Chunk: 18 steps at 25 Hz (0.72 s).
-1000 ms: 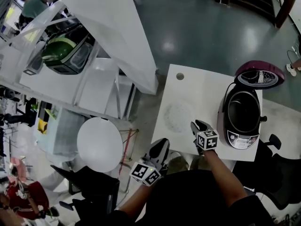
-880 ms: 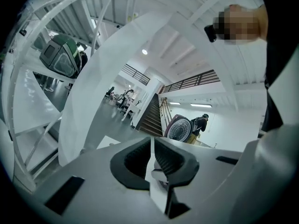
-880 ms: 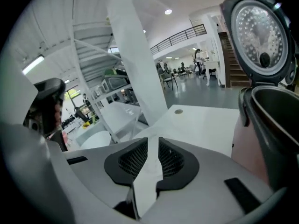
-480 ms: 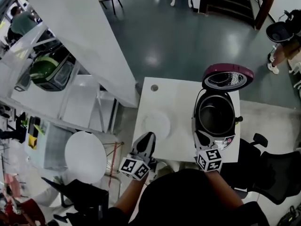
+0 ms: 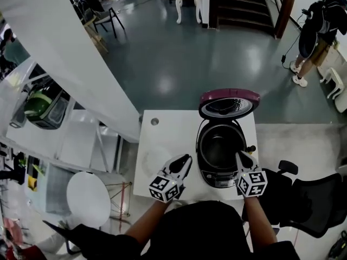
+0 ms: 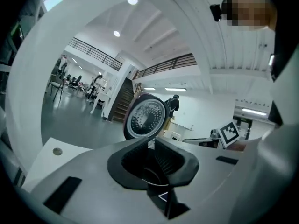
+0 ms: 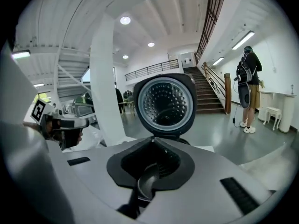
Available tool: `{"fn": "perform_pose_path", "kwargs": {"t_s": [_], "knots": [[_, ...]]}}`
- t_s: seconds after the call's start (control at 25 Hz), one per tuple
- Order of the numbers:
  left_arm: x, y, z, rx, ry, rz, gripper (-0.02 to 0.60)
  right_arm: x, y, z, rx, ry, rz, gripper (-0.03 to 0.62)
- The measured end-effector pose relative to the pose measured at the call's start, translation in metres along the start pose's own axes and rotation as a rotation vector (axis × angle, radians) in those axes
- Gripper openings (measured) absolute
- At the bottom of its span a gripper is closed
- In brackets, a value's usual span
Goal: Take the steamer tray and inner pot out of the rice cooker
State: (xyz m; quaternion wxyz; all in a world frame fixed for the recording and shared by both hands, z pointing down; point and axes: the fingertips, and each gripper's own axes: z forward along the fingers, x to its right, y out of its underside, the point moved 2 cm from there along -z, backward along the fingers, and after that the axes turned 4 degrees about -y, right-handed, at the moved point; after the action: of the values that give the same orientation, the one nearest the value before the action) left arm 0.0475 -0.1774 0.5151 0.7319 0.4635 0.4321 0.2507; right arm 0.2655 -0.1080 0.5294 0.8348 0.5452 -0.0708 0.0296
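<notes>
- The cooker [image 5: 217, 179] stands open on the counter [image 5: 162, 131], with the lid [image 5: 227, 104] raised at 12 o'clock.
- The pot [image 5: 218, 145] sits deep inside the cooker, not yet lifted.
- A faint pale disc [image 5: 154, 158] lies on the counter at 9 o'clock of the cooker. It may be the steamer tray, but I cannot be sure.
- The left gripper [image 5: 186, 158] hovers at 8 o'clock of the cooker, jaws closed on nothing.
- The right gripper [image 5: 241, 156] hovers at 4 o'clock of it. Its jaws have just been closing and now meet with nothing between them.
- Risk: closed jaws cannot take the pot's rim, so they would only knock it unless they part first.
- Risk: the rim looks thin and smooth, so a pinch on one side could let the pot tilt and slide free.
- Risk: the cooker sits close to the counter's 6 o'clock and 3 o'clock edges, so a sideways tug could drag it toward a drop.
- Room: the lid blocks a lift toward 12 o'clock. Straight up looks free, and bare counter lies open at 9 o'clock for setting down.
- A chair [image 5: 309, 199] crowds the 4 o'clock side.
</notes>
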Motion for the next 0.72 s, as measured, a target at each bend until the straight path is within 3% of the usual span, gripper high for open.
{"fn": "perform_pose_path", "kwargs": {"t_s": [0.16, 0.4, 0.72], "knots": [[0.003, 0.008, 0.039, -0.052, 0.009, 0.038, 0.025, 0.045, -0.005, 0.008, -0.016, 0.035, -0.04, 0.014], [-0.018, 0.036, 0.085, -0.185, -0.139, 0.082, 0.025, 0.096, 0.009, 0.031, -0.124, 0.026, -0.044, 0.014], [-0.027, 0.062, 0.127, -0.294, -0.21, 0.098, 0.03, 0.123, 0.028, 0.062, -0.298, -0.063, -0.097, 0.014]]}}
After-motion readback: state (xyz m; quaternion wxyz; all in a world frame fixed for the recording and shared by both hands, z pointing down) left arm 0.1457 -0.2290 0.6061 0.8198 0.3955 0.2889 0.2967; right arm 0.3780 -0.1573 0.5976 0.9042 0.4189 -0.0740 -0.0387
